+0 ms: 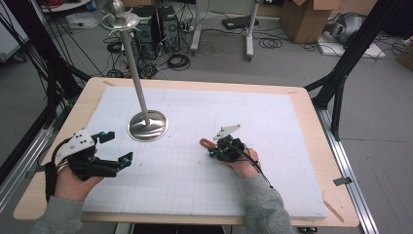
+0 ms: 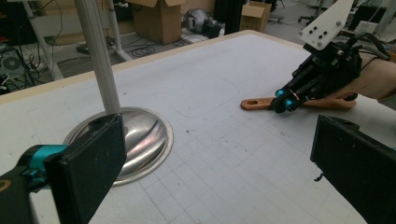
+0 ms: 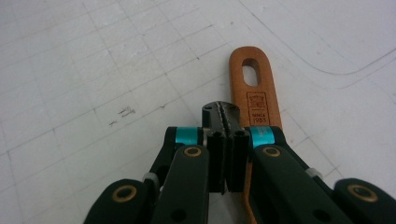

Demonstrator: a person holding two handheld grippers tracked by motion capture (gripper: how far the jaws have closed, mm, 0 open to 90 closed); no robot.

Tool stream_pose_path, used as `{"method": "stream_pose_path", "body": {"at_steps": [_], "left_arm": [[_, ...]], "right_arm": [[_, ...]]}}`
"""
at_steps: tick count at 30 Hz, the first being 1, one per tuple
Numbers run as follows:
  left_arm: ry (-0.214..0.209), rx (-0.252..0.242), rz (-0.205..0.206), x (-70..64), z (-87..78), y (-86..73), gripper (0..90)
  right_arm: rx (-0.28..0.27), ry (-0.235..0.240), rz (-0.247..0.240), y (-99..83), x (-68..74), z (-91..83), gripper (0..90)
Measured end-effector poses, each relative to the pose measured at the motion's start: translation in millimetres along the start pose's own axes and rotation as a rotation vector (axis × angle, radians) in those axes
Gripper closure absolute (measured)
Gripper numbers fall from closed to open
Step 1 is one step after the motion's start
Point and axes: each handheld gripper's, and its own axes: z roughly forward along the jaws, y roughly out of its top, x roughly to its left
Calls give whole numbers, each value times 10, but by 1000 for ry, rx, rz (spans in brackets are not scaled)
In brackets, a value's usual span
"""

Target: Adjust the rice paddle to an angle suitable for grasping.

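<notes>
The right tongs (image 3: pixel 222 122), jaws pressed together and gripping nothing, are rested beside the flat orange-brown wooden handle with a hanging slot (image 3: pixel 254 88) on the white gridded table (image 1: pixel 195 165), while the left tongs (image 1: pixel 113 148) are held wide open, presumably awaiting use.

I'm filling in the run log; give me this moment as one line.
right gripper: shut, beside wooden handle | left gripper: open, near stand base | handle flat on mat
</notes>
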Motion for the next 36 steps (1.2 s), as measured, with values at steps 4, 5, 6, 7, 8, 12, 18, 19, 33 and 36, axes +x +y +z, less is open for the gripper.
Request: {"method": "stream_pose_path", "body": {"at_steps": [4,5,6,7,8,12,18,19,33,36], "left_arm": [[1,-5,3,3,-23,12,40],[4,-9,5,7,-30,15,40],[6,-10,5,11,-35,16,41],[7,-11,2,13,-36,16,40],[6,-9,1,18,-36,14,40],[5,-2,-2,18,-18,11,40],[-6,2,-5,22,11,15,40],[-5,5,-2,26,18,14,40],[-40,19,-2,22,167,39,40],[-45,15,-3,6,184,52,40]], "right_arm": [[-9,13,15,-4,-5,-9,890],[-21,22,20,-4,-9,-20,890],[-32,24,24,0,-9,-42,888],[-48,26,24,4,-13,-63,874],[-58,24,24,7,-15,-87,852],[-62,17,28,11,-27,-144,646],[-106,5,32,19,-67,-270,464],[-104,11,34,20,-73,-292,421],[-99,14,-23,-50,-162,-525,99],[-94,12,-26,-61,-158,-545,93]]}}
